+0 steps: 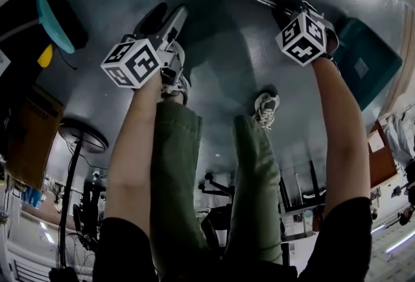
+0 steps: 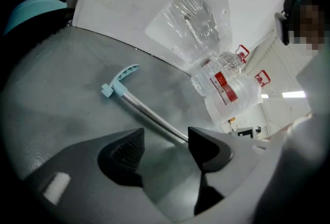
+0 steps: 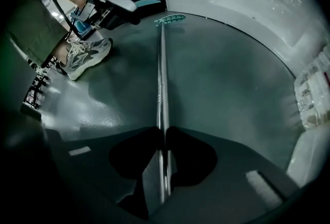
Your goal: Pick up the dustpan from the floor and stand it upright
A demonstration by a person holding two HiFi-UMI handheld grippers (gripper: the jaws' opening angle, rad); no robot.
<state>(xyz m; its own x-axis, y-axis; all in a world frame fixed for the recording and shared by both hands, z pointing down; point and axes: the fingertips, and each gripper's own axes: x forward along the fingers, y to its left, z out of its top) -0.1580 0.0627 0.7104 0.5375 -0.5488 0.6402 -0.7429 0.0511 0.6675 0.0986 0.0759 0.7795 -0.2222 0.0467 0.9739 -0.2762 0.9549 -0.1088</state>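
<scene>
R gripper [image 3: 164, 134] clamps dustpan handle [image 3: 161, 63] on floor [image 3: 232, 89]

Dressed in olive-green trousers [image 1: 175, 164], black short sleeves [image 1: 123, 248] at seven and five o'clock of the head view, and grey-and-white laced sneakers [image 1: 266, 110] with dark soles. Fitted out with a left gripper [image 2: 165, 148] and right gripper [image 3: 164, 138] moulded in smooth matt grey, with black ribbed pads [image 2: 126, 153] and small white patches on the shell. Topped apiece with a white cube [image 1: 133, 61] of bold black square markers
</scene>
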